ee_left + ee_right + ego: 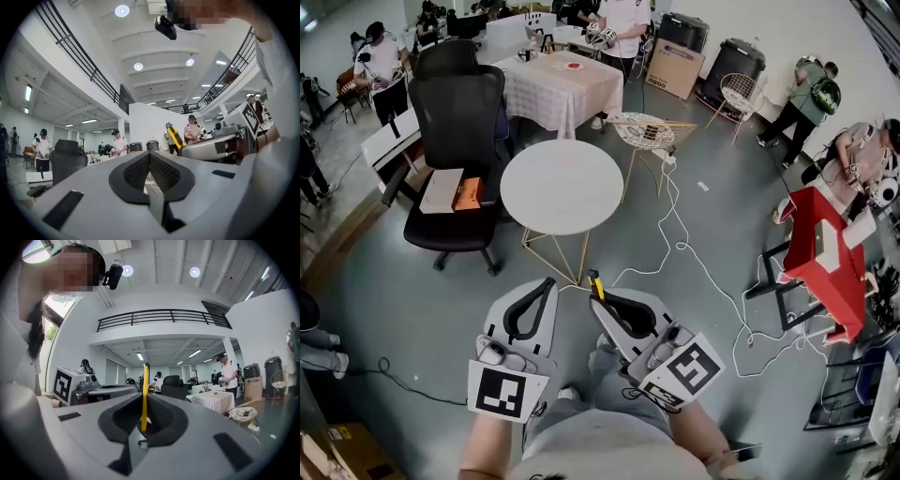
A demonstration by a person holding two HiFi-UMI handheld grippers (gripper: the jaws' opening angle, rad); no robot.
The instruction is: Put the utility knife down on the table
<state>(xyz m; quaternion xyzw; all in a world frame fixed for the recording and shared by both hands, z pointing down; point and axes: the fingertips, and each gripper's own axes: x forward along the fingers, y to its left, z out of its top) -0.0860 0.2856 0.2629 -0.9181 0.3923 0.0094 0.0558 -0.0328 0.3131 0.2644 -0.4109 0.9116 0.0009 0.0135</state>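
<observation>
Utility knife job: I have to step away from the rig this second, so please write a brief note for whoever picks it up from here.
Left claw: shut, with nothing in it.
Right claw: shut on the yellow utility knife, whose end sticks out past the jaw tips.
Round white table: ahead of both claws. The knife is held short of it, over the floor.
Done: the knife is in the grip.
Left: carry it to the table, lay it down, and open the right claw.

Grey hand-held grippers (548, 281) (600, 302), square-marker cubes (508, 391)
</observation>
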